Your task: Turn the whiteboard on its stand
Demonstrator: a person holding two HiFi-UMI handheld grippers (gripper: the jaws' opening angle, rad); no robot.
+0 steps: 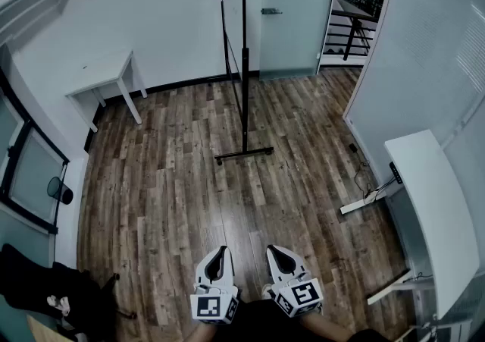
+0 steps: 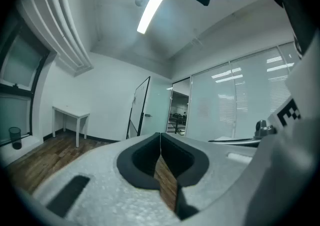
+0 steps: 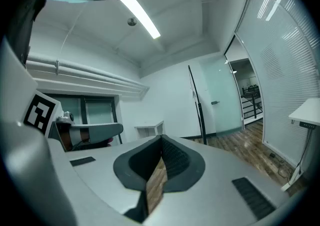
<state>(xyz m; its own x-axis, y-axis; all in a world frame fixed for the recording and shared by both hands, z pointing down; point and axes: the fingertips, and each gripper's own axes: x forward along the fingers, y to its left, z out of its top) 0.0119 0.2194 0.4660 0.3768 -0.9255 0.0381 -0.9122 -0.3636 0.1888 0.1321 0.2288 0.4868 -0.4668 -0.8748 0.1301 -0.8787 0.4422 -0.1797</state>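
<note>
Across middle of room, bare wood floor (image 1: 189,204) lies open between small table (image 1: 106,75) at left wall and desk (image 1: 432,204) at right. Whiteboard (image 1: 244,45) stands far ahead near door (image 1: 288,14), seen edge-on: thin dark upright frame, crossbar foot (image 1: 243,155) on floor. Left gripper (image 1: 219,255) and right gripper (image 1: 274,252) low, side by side, pointing toward whiteboard, well apart from it. Both jaw pairs closed together, nothing between.
</note>
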